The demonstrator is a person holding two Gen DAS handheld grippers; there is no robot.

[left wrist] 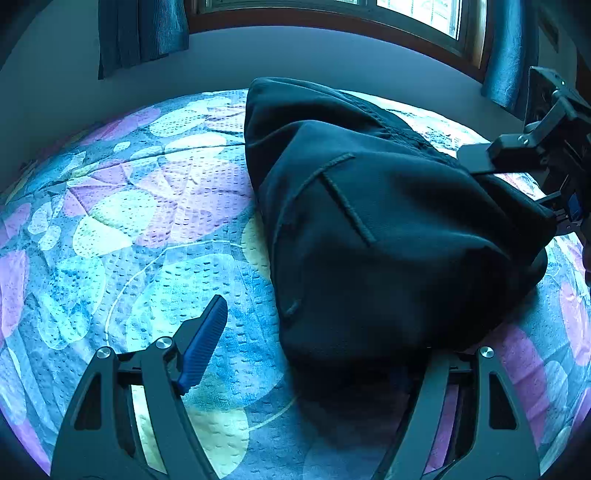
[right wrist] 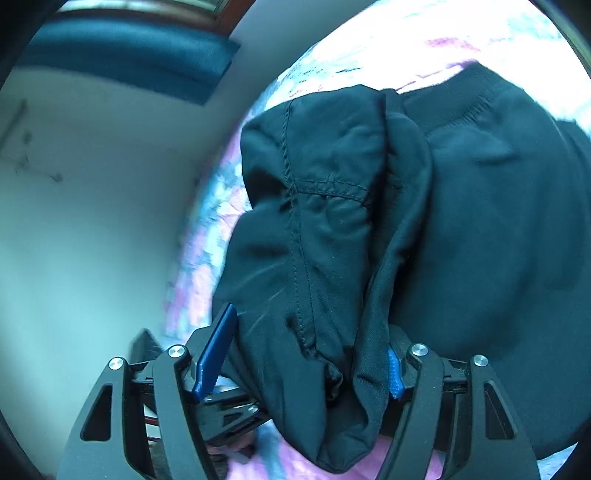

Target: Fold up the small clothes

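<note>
A dark navy pair of small shorts [left wrist: 369, 236] lies bunched on the floral quilt [left wrist: 140, 229], with a seam and a pocket line showing. My left gripper [left wrist: 306, 350] is open; its left blue pad [left wrist: 205, 343] is bare and the cloth drapes over the right finger. My right gripper [right wrist: 299, 365] is open too, with a fold of the shorts [right wrist: 314, 240] hanging loose between its blue pads [right wrist: 216, 354]. The right gripper also shows in the left wrist view [left wrist: 517, 158], at the cloth's far right edge.
The quilt covers a bed that runs up to a pale wall [left wrist: 332, 55]. A window with a wooden frame [left wrist: 424, 22] and blue curtains [left wrist: 144, 33] stands behind. The bed's edge [right wrist: 207, 206] drops off to the left in the right wrist view.
</note>
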